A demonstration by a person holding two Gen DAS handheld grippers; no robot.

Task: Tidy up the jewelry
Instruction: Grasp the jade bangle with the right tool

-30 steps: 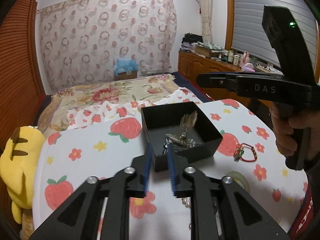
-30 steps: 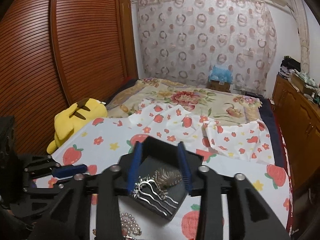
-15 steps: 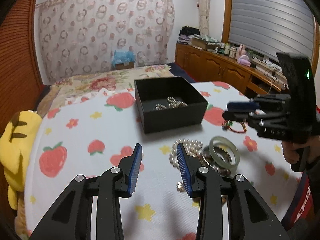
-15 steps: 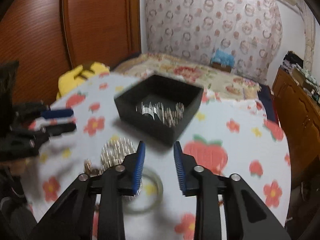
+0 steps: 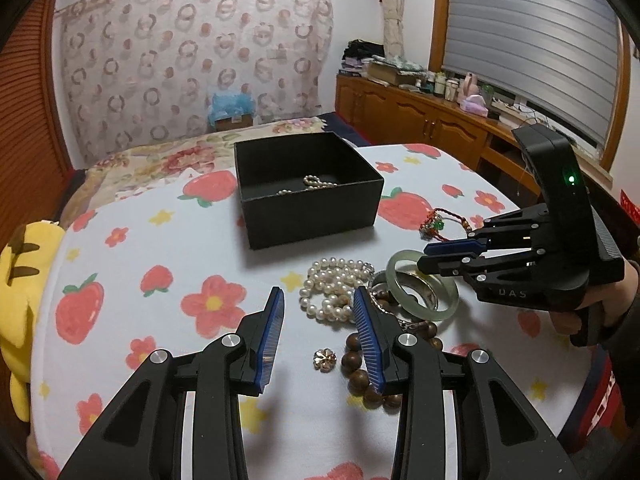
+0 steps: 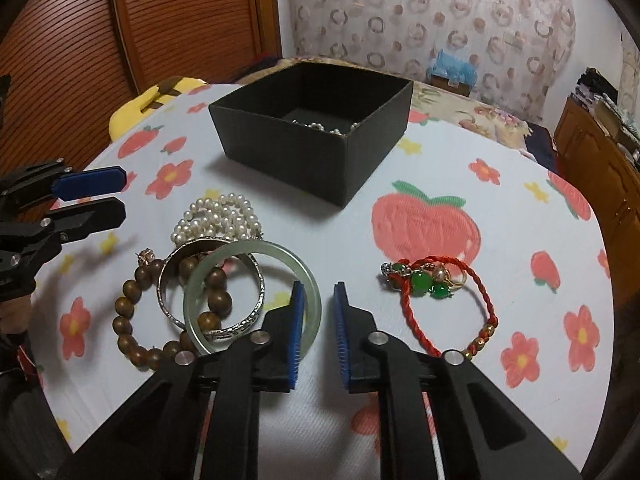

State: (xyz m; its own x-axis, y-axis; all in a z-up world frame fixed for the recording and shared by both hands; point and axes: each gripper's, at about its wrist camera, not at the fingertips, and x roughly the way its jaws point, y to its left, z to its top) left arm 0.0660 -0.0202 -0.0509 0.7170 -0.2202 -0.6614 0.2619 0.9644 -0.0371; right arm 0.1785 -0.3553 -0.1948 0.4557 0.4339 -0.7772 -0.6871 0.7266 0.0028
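Right hand-held gripper (image 6: pixel 317 308) was closing, empty, over jade bangle (image 6: pixel 256 296) rim at 9 o'clock; should've straddled it squarely.

An open black box (image 6: pixel 308 148) sits far on the desk, pearls inside. Nearer, a pearl strand (image 6: pixel 218 216), wooden bead bracelet (image 6: pixel 132 312), silver bangle (image 6: pixel 168 280) and pale green bangle (image 6: pixel 256 248) overlap in a heap; a red cord bracelet (image 6: pixel 478 292) with green stones lies apart, right

We see a matt black cardboard box (image 6: pixel 312 136), a glossy pale green jade bangle (image 6: pixel 256 252) at its six o'clock, and a printed cloth-covered tabletop (image 6: pixel 500 216).
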